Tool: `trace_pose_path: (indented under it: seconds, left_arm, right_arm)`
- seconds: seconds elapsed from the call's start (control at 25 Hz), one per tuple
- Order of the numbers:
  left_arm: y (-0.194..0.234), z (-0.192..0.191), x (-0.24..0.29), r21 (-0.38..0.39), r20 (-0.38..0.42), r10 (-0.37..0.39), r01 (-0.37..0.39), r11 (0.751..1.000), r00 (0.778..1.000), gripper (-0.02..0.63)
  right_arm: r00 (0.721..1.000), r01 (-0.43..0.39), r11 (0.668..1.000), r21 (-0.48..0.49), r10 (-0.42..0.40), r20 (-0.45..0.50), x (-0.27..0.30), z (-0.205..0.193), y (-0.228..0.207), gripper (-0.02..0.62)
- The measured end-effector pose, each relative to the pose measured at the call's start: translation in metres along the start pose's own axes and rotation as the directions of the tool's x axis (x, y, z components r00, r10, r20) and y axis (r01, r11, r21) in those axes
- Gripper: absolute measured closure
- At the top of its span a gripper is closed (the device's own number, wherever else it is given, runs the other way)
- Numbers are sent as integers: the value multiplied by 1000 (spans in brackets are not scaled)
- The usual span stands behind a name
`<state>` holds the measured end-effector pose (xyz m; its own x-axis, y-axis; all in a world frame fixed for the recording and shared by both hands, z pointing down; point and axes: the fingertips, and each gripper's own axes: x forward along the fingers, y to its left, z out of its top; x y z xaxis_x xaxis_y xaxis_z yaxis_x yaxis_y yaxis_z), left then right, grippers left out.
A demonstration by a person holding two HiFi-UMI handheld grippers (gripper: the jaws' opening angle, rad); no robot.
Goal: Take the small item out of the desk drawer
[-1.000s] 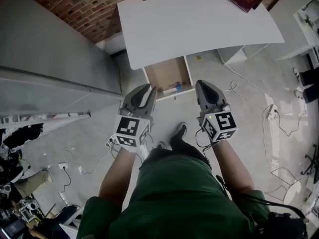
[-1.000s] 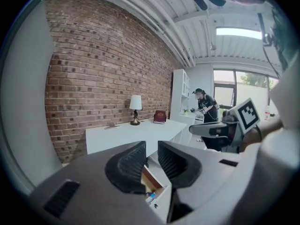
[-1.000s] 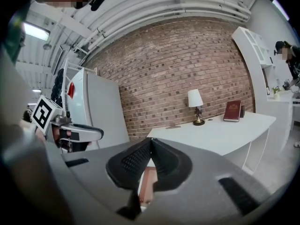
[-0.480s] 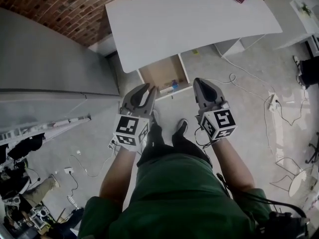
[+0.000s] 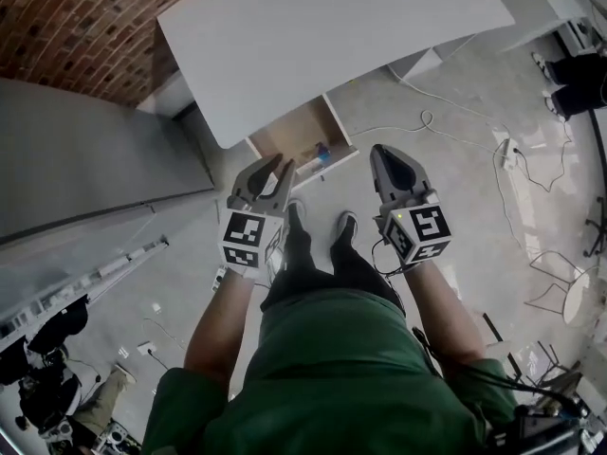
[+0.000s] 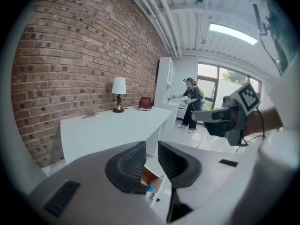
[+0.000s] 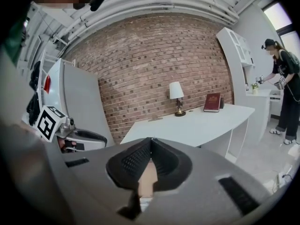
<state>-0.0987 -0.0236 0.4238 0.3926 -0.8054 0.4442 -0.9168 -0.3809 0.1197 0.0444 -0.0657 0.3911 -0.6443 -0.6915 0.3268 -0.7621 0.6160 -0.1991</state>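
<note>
Seen from above, a person in a green top stands on a grey floor (image 5: pixel 455 93) facing a white desk, holding a gripper in each hand. The desk's tabletop (image 5: pixel 313 36) runs across the top of the head view, with a brick wall (image 5: pixel 66 27) to its left. Under the tabletop's near edge a wooden drawer (image 5: pixel 289 138) stands pulled open. The small item (image 5: pixel 321 150), a little blue thing, lies inside the drawer near its front panel, toward the right-hand corner. The left gripper (image 5: pixel 278 166) hovers just short of the drawer front, pointing at it, with its jaws parted and nothing between them. In the left gripper view the blue item shows low down through the gap between the jaws, ahead of them and clear of both pads. The right gripper (image 5: pixel 383 154) is to the right of the drawer, over bare floor, with its jaws pressed tip to tip and holding nothing; the item is ahead of it and off to its left. In the gripper views a table lamp (image 7: pixel 176 95) and a dark red book (image 7: pixel 213 102) stand on the far part of the tabletop, and another person (image 6: pixel 191 102) stands well beyond the desk beside a window.
</note>
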Motion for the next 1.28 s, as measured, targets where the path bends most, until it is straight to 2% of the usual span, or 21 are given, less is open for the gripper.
trace_pose_path:
  seconds: [0.16,0.28,0.4,0.68,0.92,1.16,1.28]
  left_arm:
    - [12,-28,16,28,-86,-104,107,994,991,534]
    - [11,-47,30,38,-159,-202,210,977,966,534]
    - [13,-61,42,51,-198,-252,267,962,947,532]
    - [15,-88,78,114,-248,-261,296,949,933,532]
    - [16,-129,104,137,-341,-251,312,940,906,532]
    - [25,-168,131,123,-430,-252,333,935,867,532]
    - [27,-188,140,118,-484,-258,355,927,836,531]
  right_arm:
    - [998,62,998,21,-62,-22,10,-13,8,592]
    - [994,109,993,37,-107,-35,12,-21,9,592]
    - [986,161,985,57,-159,-49,11,-32,5,592]
    - [971,234,964,123,-225,-76,11,-59,-12,592]
    - [965,252,951,180,-233,-121,13,-93,-30,592]
    - [958,263,943,202,-231,-170,20,-123,-50,592]
    - [958,254,943,213,-216,-188,25,-135,-54,592]
